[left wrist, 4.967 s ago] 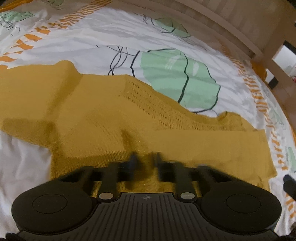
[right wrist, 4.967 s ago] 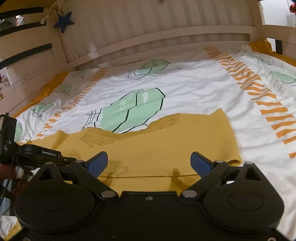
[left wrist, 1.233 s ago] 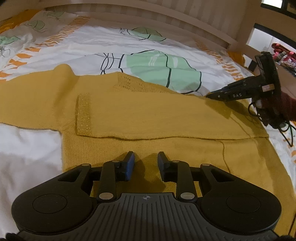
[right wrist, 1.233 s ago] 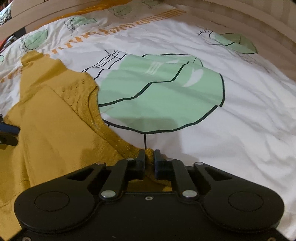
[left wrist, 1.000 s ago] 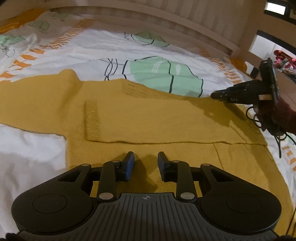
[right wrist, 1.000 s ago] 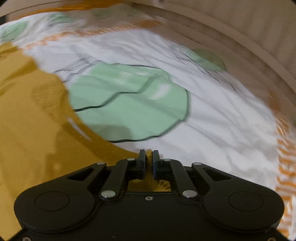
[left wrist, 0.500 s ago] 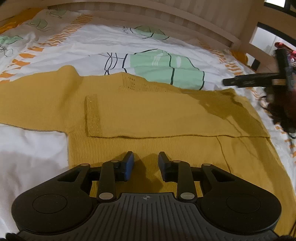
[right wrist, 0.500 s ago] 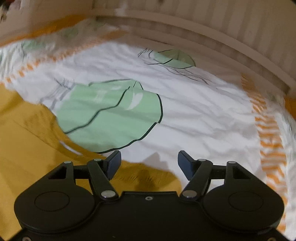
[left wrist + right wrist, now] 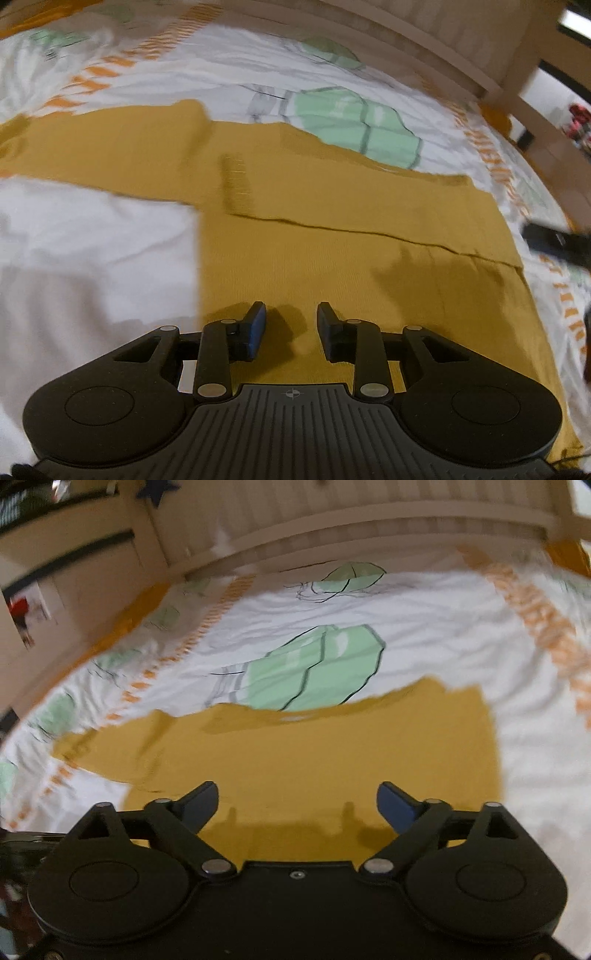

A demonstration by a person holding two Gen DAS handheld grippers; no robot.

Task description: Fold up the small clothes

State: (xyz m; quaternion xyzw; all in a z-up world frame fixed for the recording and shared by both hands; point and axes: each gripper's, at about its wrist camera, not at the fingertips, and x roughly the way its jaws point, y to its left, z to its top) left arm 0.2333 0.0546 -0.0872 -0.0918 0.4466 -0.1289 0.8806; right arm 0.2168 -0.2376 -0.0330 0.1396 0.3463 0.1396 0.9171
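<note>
A mustard-yellow knit sweater (image 9: 332, 229) lies flat on the bed; its right sleeve is folded across the body, cuff (image 9: 236, 181) toward the left, while the left sleeve (image 9: 92, 158) stretches out to the left. My left gripper (image 9: 288, 326) is open and empty, low over the sweater's lower body. The sweater also shows in the right wrist view (image 9: 314, 753). My right gripper (image 9: 297, 803) is wide open and empty, above the sweater's lower part. Part of the right gripper (image 9: 554, 240) shows at the left wrist view's right edge.
The bed sheet (image 9: 424, 602) is white with green leaf prints and orange dashes. A wooden slatted bed rail (image 9: 332, 520) runs along the far side, and a wooden post (image 9: 517, 85) stands at the far right. Bare sheet (image 9: 92, 258) lies left of the sweater.
My right gripper let go of the sweater's shoulder, opened wide and pulled back toward the hem. My left gripper shifted left and stayed open.
</note>
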